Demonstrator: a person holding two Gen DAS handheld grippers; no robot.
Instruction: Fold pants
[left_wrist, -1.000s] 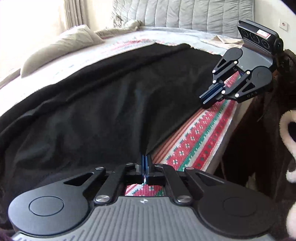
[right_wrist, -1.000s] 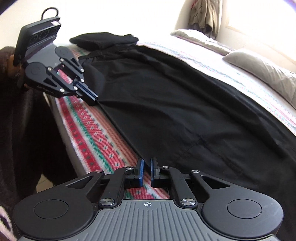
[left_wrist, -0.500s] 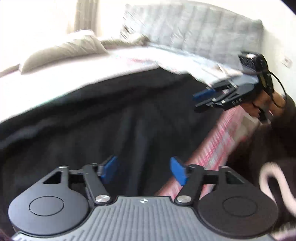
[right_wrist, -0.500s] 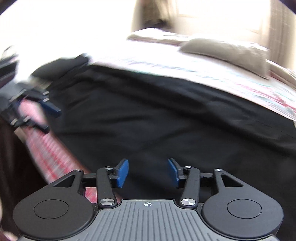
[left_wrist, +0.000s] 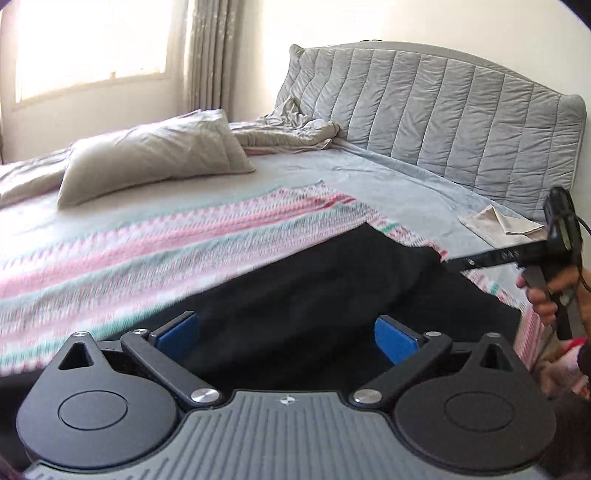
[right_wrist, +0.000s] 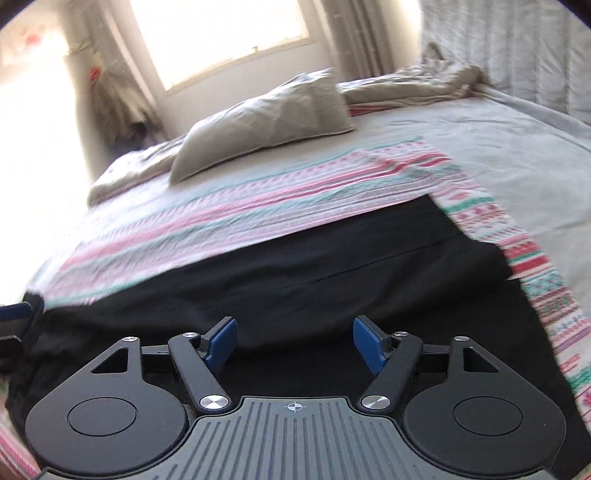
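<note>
Two grippers, both with jaws spread wide and nothing between the blue pads. Left gripper hangs over the near part of the black pants, pads apart, cloth visible in the gap below. Right gripper likewise hangs above the dark fabric, empty.

Pants lie spread flat on the striped blanket, which covers the near side of the bed. Far edge of the garment runs straight across both views; a seam or fold line shows in the right wrist view, parallel to that edge. Near the right end the cloth steps outward, so a layer may already lie doubled there; cannot say for sure.

From the left wrist view the right gripper appears side-on at the frame's right edge, held in the person's hand, low over the pants' far corner. Its jaw state cannot be read from that angle.

Pillow and crumpled sheet sit well apart, toward the headboard.

Judgement: open jaws over flat cloth suit a pause between grasps, likely choosing the next edge to pinch. Both cameras face across the bed, which would favour carrying a near edge toward the far one.
</note>
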